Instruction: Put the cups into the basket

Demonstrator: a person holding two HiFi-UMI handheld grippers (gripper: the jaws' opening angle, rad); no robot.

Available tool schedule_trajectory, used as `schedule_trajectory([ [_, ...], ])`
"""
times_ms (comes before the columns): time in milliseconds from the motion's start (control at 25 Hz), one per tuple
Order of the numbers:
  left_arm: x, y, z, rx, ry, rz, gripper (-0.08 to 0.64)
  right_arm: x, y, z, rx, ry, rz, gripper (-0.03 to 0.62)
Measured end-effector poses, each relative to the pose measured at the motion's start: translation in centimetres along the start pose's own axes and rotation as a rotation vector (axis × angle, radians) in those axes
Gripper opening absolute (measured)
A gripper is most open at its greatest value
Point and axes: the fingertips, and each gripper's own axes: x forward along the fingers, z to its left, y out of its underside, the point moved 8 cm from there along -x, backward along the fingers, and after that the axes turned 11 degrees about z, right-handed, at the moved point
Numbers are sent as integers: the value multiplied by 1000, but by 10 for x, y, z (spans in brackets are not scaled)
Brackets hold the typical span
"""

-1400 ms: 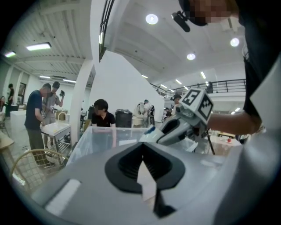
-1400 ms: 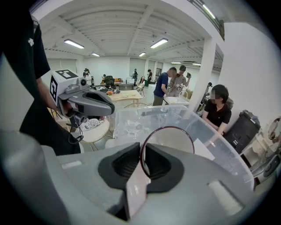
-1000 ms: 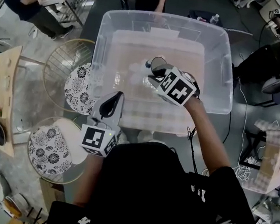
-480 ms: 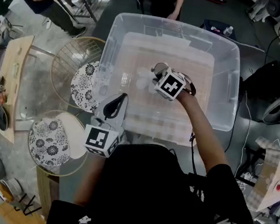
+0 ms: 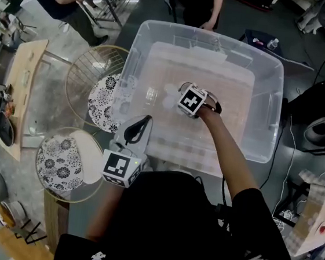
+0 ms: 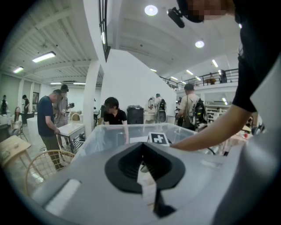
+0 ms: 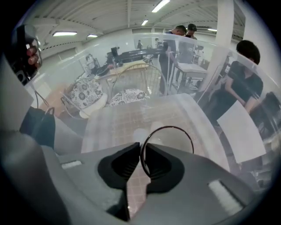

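Observation:
My right gripper [image 5: 184, 95] reaches down inside a large clear plastic bin [image 5: 208, 34], pointing steeply at its floor. In the right gripper view that gripper [image 7: 142, 151] is shut on the wall of a clear cup with a dark rim [image 7: 184, 132]. A couple of pale clear cups [image 5: 167, 97] lie on the bin floor just beyond it, the same cups [image 7: 139, 134] showing ahead of the jaws. My left gripper [image 5: 146, 120] hovers outside the bin's near left corner, its jaws [image 6: 142, 154] together with nothing in them.
Two round gold wire baskets with floral liners stand left of the bin, one farther [image 5: 95, 81] and one nearer [image 5: 65, 165]. A wooden bench [image 5: 20, 98] lies at the far left. People stand and sit beyond the bin's far side.
My right gripper has sunk deeper into the bin with the cup still in its jaws. The left gripper has stayed about where it was.

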Motion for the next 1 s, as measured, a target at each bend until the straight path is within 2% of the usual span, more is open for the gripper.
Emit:
schedule_trajectory([
  [320,7,-11,-1,-19,-14,-23,5,34,-1,3,-123,-1,51,48],
  [800,5,-7,-2,-4,-49,2,5,63,12,6,-164,-8,117,48],
  [1000,5,-7,-4,7,-50,-1,5,67,12,14,-222,-1,136,44],
])
